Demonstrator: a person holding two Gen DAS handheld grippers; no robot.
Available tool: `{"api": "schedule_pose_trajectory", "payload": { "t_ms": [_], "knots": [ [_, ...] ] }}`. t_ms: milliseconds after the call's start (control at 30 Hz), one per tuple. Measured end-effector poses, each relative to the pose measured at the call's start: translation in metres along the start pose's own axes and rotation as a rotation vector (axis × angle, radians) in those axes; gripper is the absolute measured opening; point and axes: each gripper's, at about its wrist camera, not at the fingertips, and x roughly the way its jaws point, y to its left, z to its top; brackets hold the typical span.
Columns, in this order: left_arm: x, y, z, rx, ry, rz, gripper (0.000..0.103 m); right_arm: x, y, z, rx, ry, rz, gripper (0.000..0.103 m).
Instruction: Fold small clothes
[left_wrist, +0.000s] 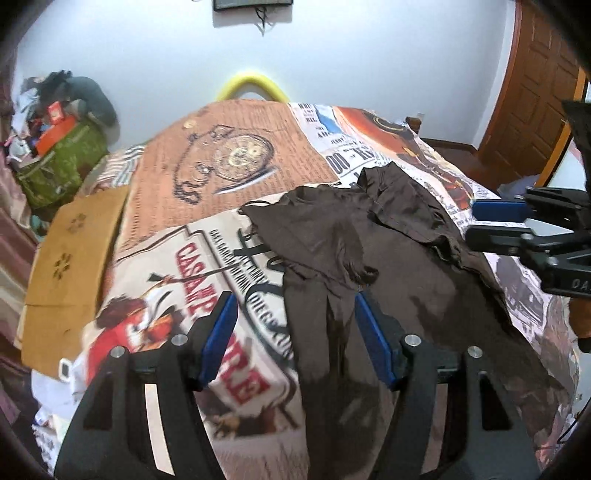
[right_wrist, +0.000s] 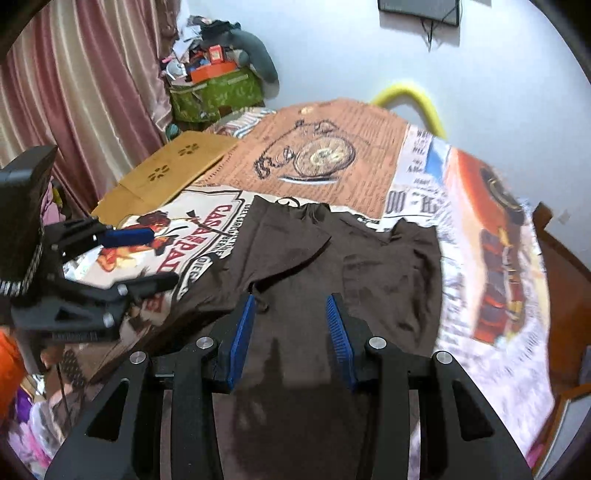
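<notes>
Left wrist view: our left gripper hangs above the bed w/ fingers apart and nothing clamped btwn them; the near strip of the brown garment shows through the gap, but the pads don't press it. The garment lies spread on the printed bedspread, right of centre, sleeves partly turned in, far edge rumpled. At the right edge the right gripper shows side-on, fingers apart, empty. A cardboard sheet sits on the left of the bed.

Right wrist view: we look down at the garment's near half btwn the right gripper's blue pads, which stand apart w/ nothing held. Left gripper is at the left, over the bedspread, also apart.

Our judgement: next fold prob needs both grippers to take the near hem at matching corners. To do it well, we'd come down low, pinch one layer set cleanly, lift evenly so the cloth doesn't skew, lay it toward the far collar edge, and smooth the rumpled right sleeve first.
</notes>
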Motion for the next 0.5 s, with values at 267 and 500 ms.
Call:
{"api": "schedule_pose_trajectory", "payload": {
  "t_ms": [267,500],
  "knots": [
    [-0.069,0.001,-0.029,-0.022,-0.032,0.028,0.071,-0.056,-0.01,-0.048,0.017,0.003,-0.074,0.039],
    [-0.105,0.01,-0.067,-0.1,-0.004,-0.001,0.072,-0.09,-0.022,-0.103,0.114,0.027,-0.126,0.039]
  ]
}}
